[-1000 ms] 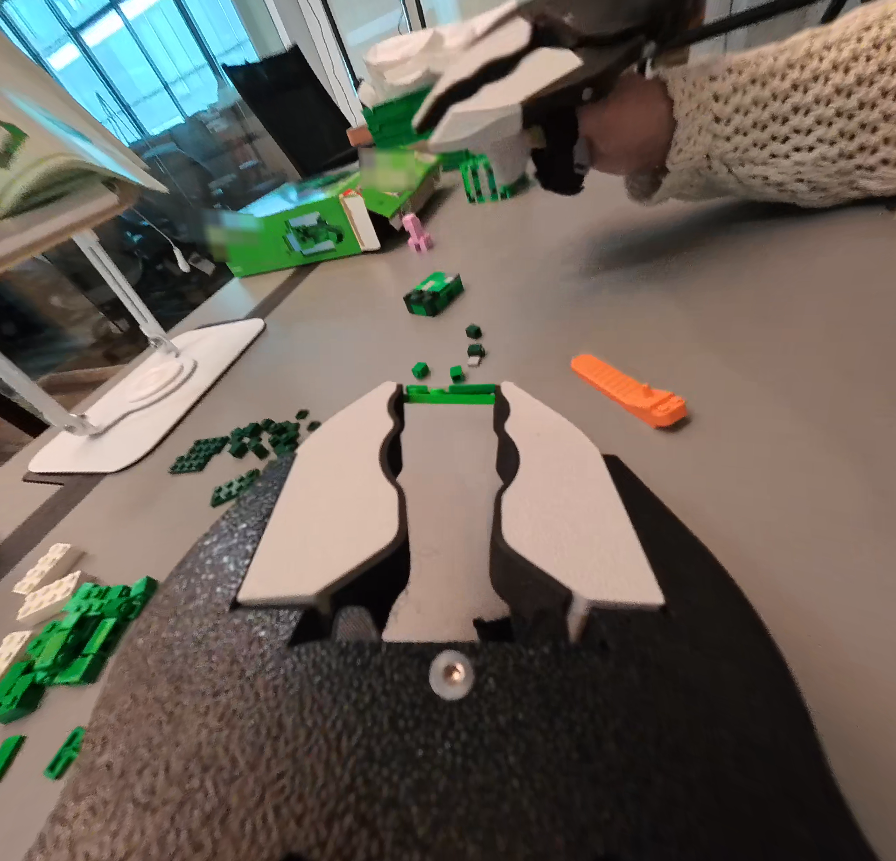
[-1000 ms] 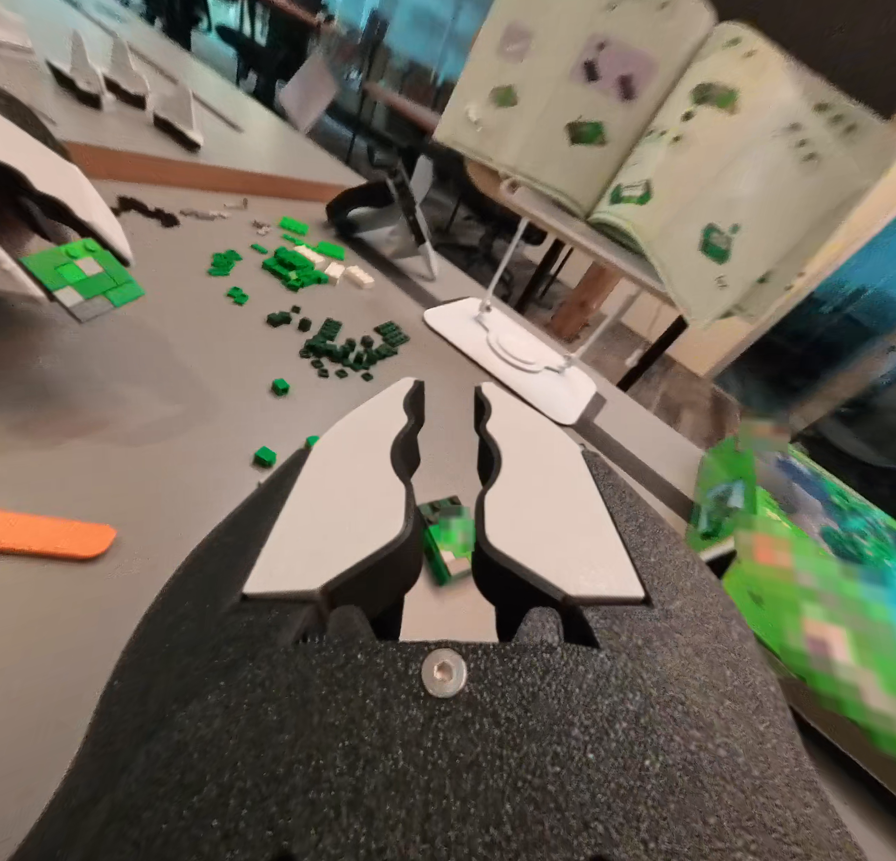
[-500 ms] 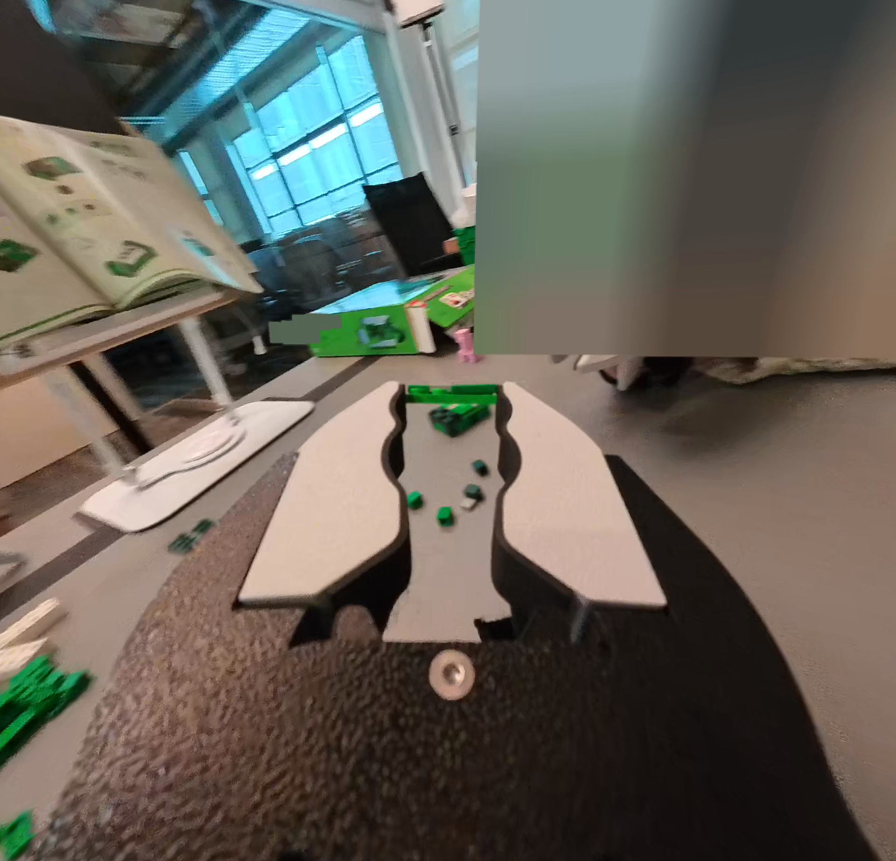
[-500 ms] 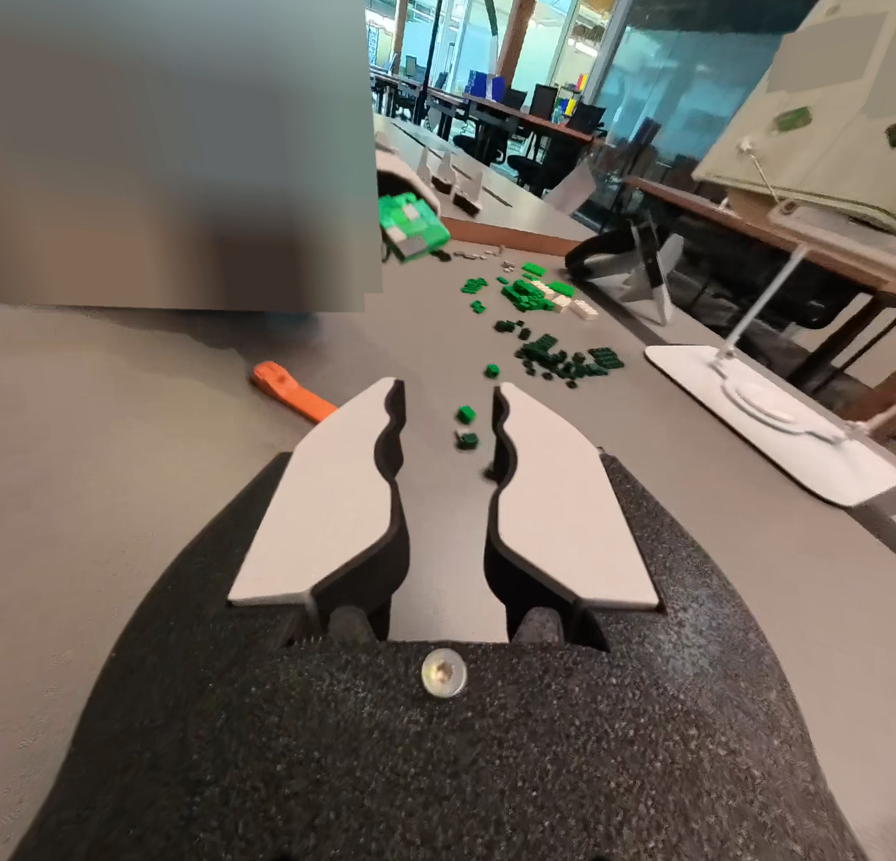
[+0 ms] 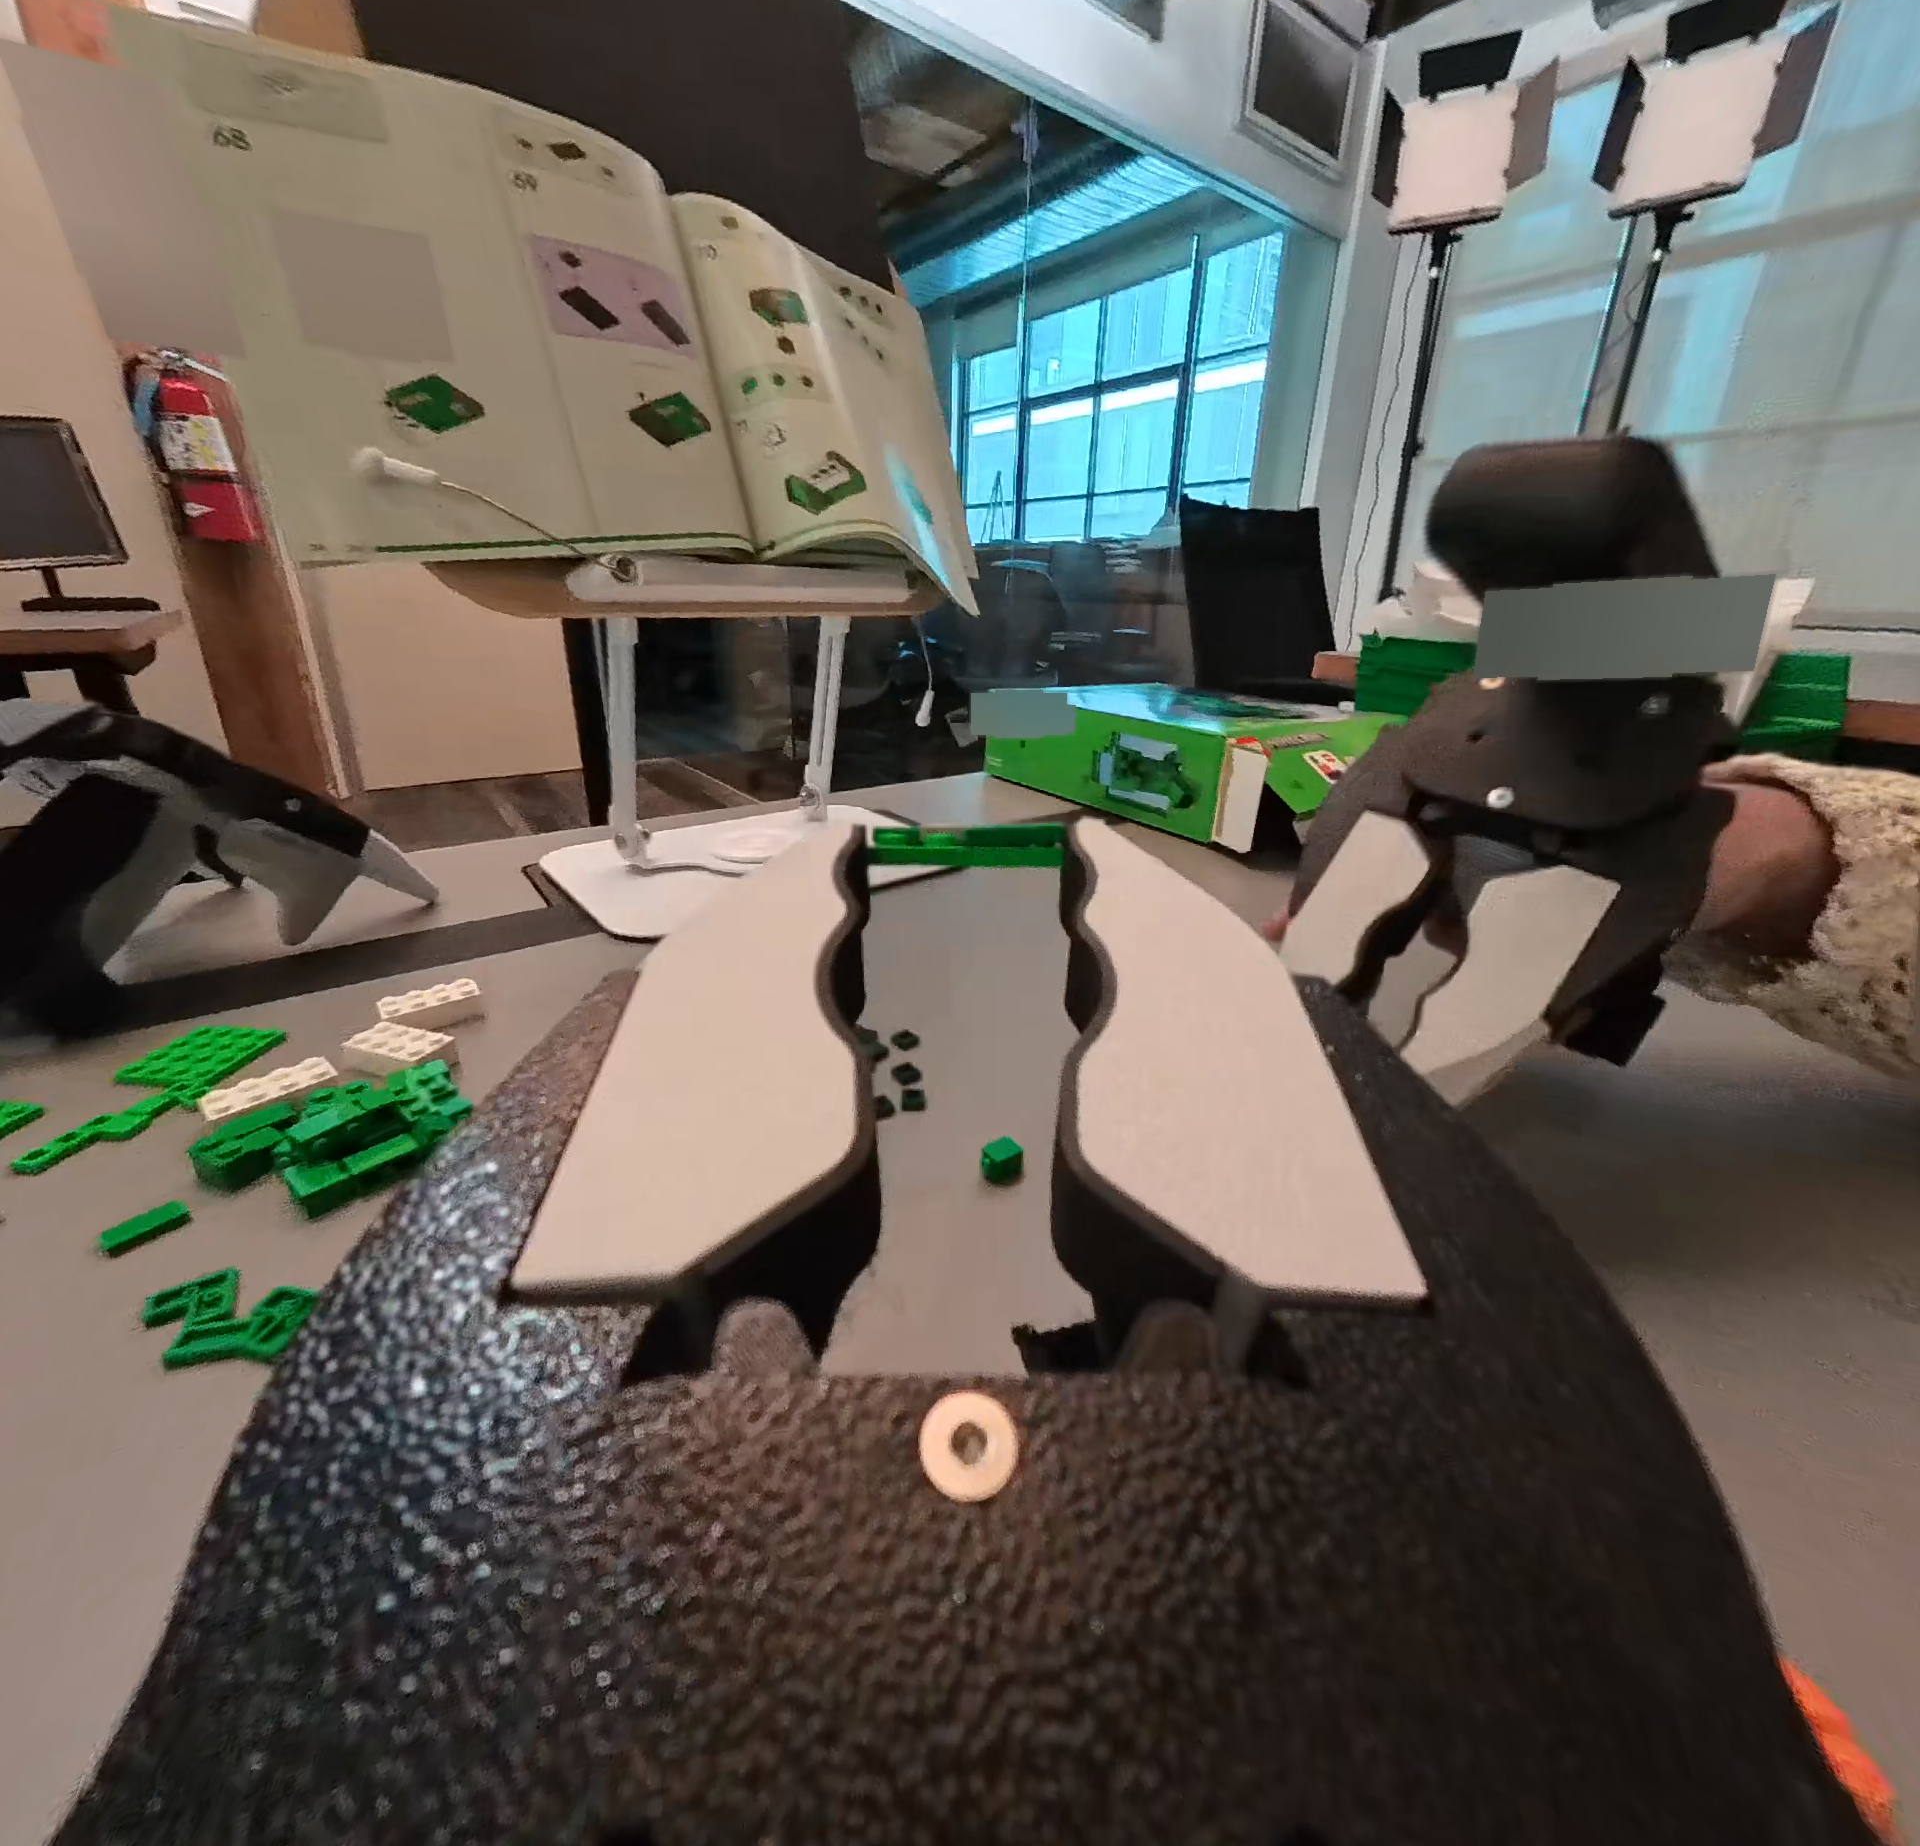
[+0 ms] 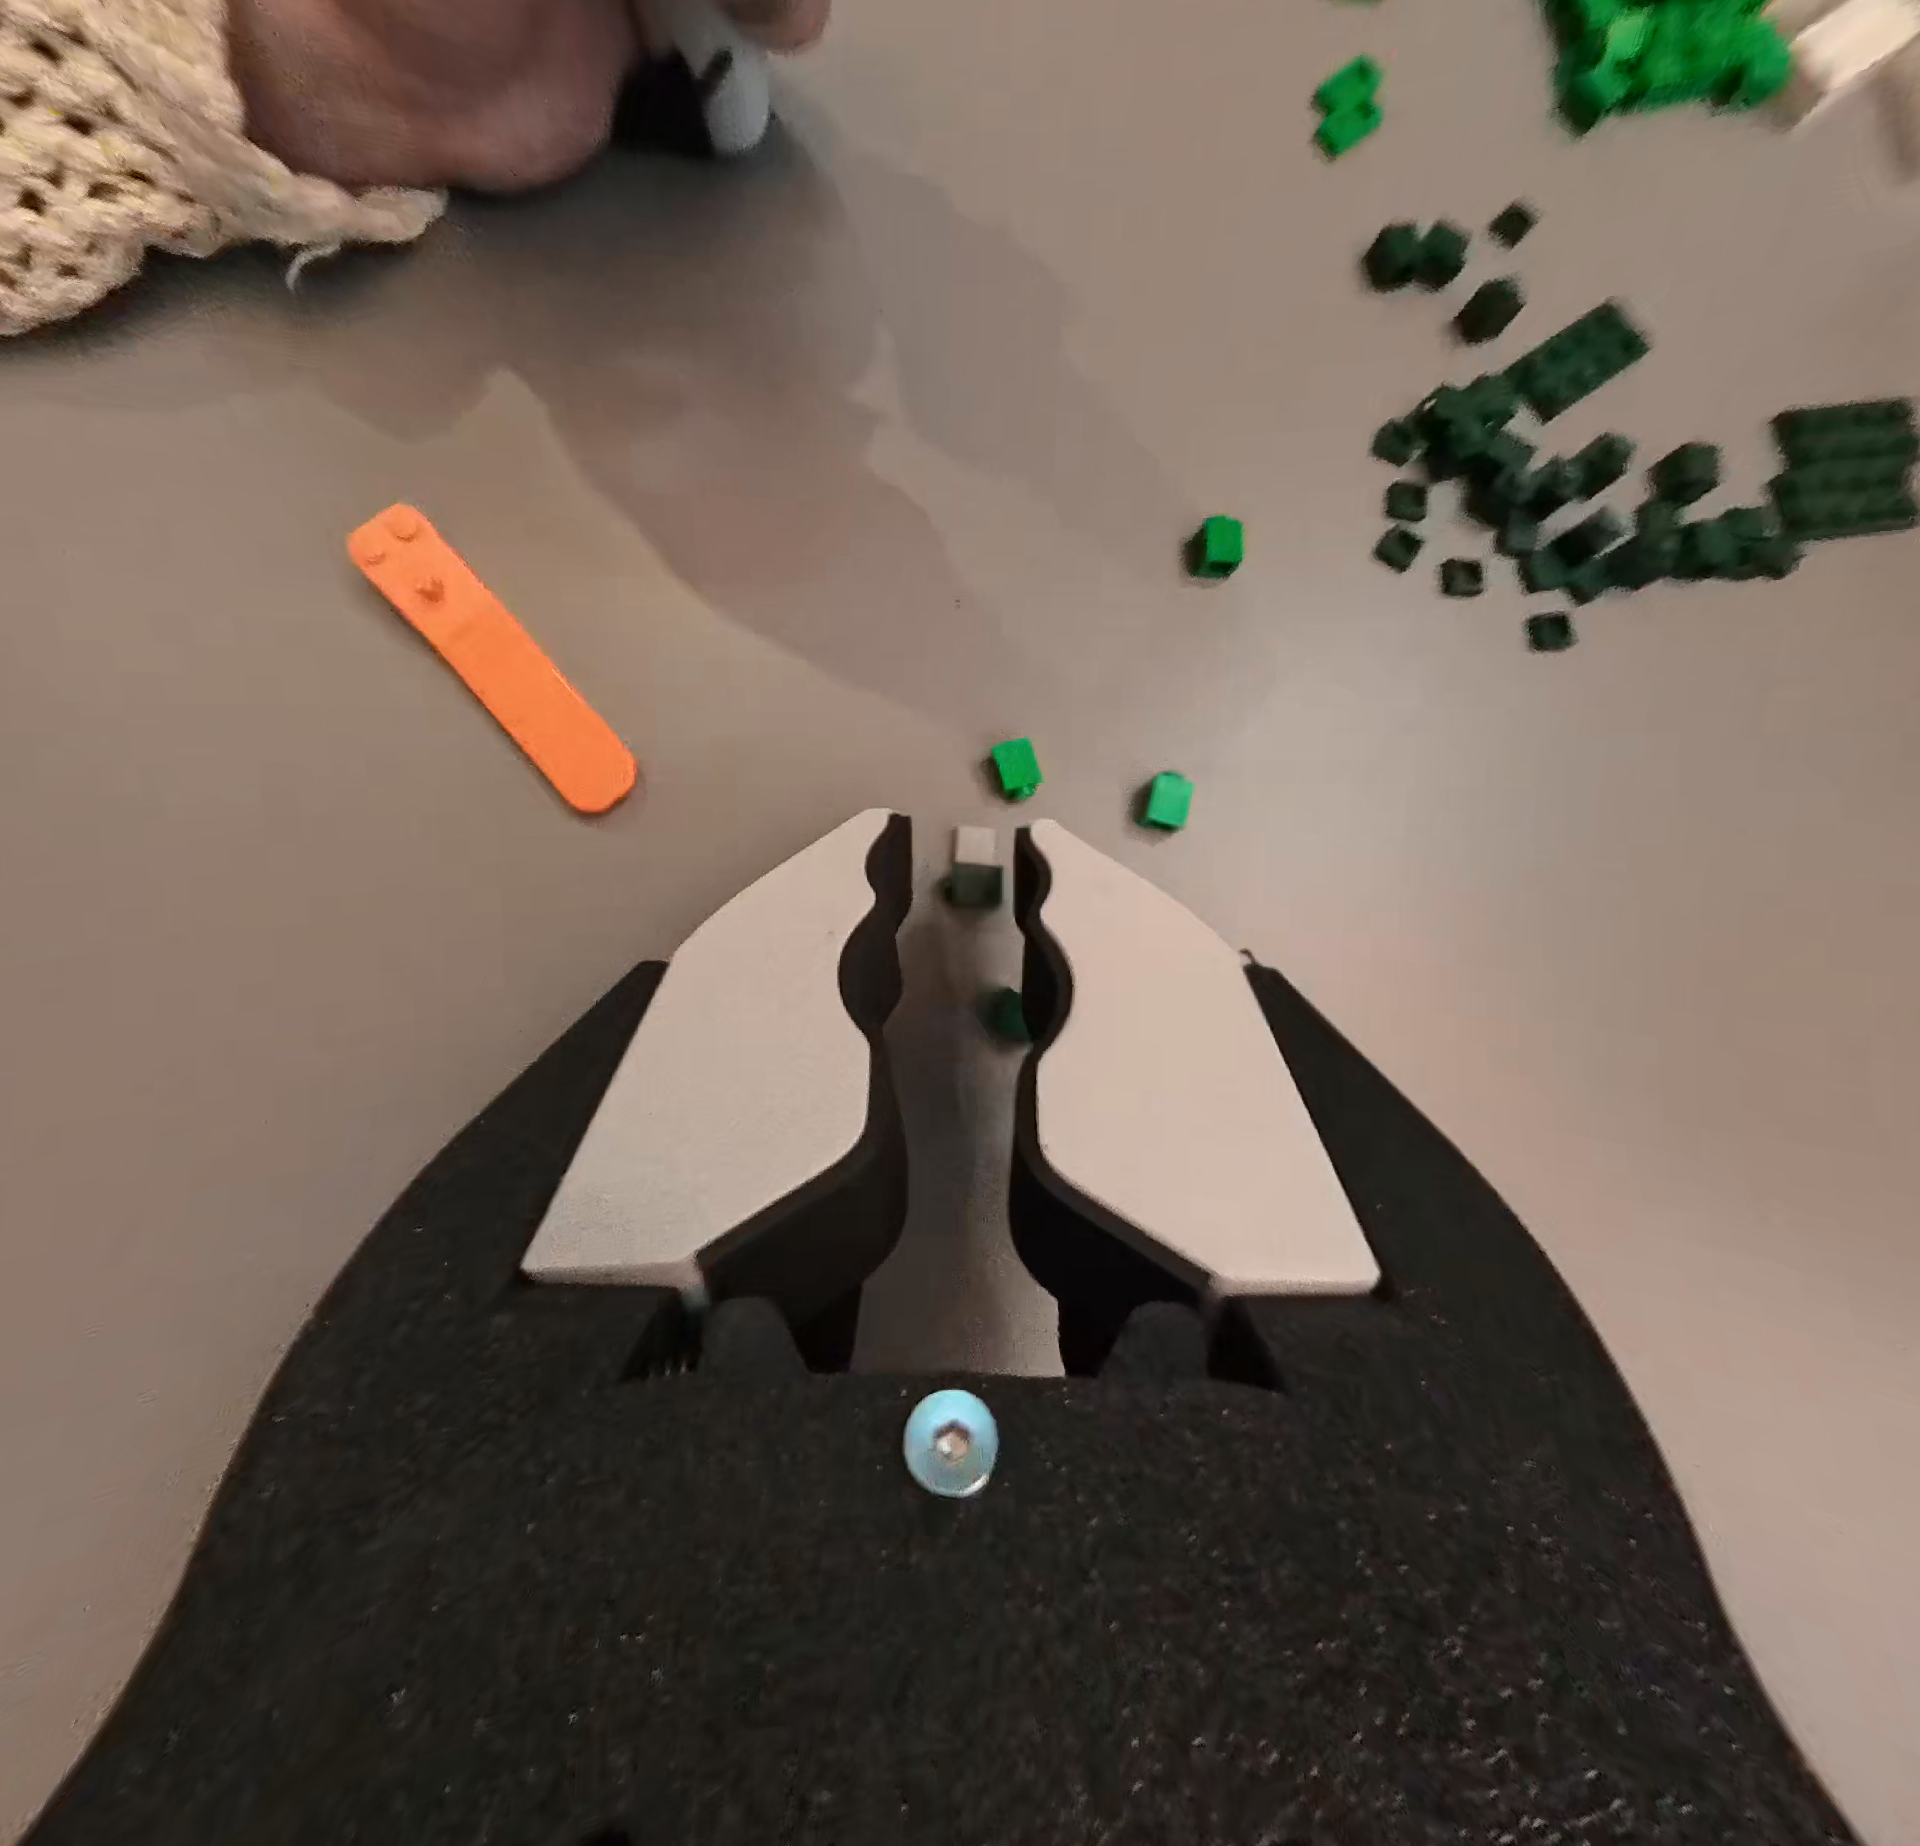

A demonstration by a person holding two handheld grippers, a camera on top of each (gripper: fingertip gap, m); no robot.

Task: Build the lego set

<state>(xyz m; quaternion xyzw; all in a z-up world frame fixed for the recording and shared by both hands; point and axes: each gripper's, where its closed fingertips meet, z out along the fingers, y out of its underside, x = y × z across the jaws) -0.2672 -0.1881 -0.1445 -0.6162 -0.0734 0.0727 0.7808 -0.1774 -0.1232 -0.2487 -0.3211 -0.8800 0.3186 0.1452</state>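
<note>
Left gripper (image 5: 961, 846) grips a green plate assembly (image 5: 968, 847) at its tips. Right gripper (image 6: 964, 840), jaws narrowly parted and empty, hovers over small, somewhat blurred bricks (image 6: 975, 866); next, probably, pinch one.

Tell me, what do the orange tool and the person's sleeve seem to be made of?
Orange tool: probably moulded plastic, matte to slightly glossy; its colour is even and it has raised studs at one end.
Sleeve: cream knitted yarn, maybe wool; open loops and a loose thread show at the cuff.
</note>
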